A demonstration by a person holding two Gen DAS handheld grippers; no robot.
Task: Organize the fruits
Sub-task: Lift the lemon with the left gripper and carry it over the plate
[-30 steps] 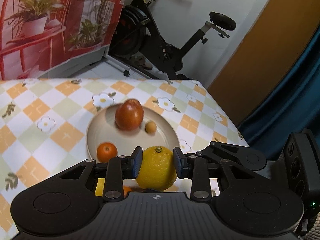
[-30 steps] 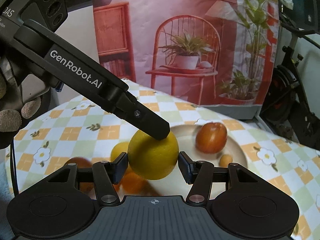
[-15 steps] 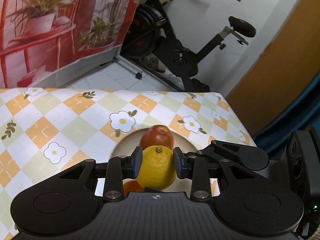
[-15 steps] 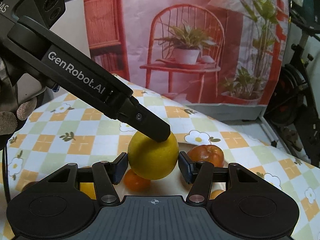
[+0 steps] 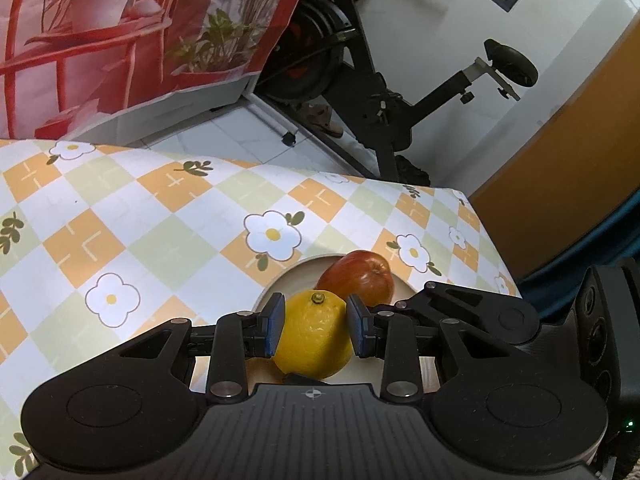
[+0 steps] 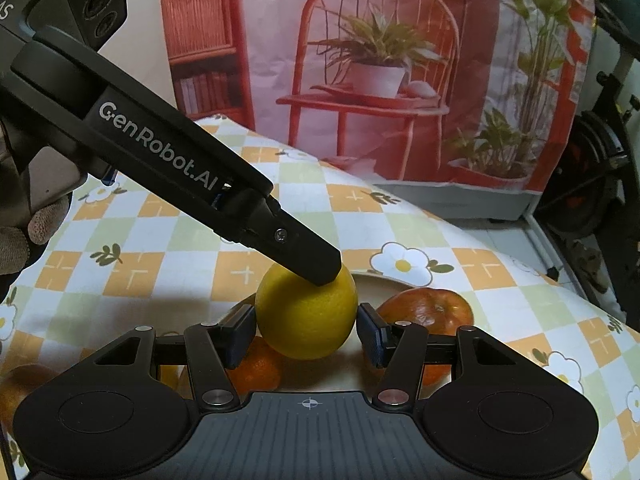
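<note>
A yellow lemon (image 5: 314, 336) sits between the blue pads of my left gripper (image 5: 316, 330), which is shut on it just above a cream plate (image 5: 296, 276). A red apple (image 5: 356, 278) lies on the plate just behind. In the right wrist view the same lemon (image 6: 306, 322) lies between the fingers of my right gripper (image 6: 306, 334), whose pads stand slightly apart from it, open. The left gripper's finger (image 6: 308, 256) presses on the lemon's top. The apple (image 6: 428, 310) and a small orange (image 6: 256, 368) rest on the plate (image 6: 384, 282).
The table carries a checked flower-print cloth (image 5: 160, 236). Another orange fruit (image 6: 16, 384) lies off the plate at the left edge. An exercise bike (image 5: 380, 92) and a red printed backdrop (image 6: 380, 60) stand beyond the table. A gloved hand (image 6: 24, 236) holds the left gripper.
Both grippers and the lemon have lowered toward the plate. The plate, the apple and the small orange now sit closer under the fingers. The grip on the lemon is unchanged.
</note>
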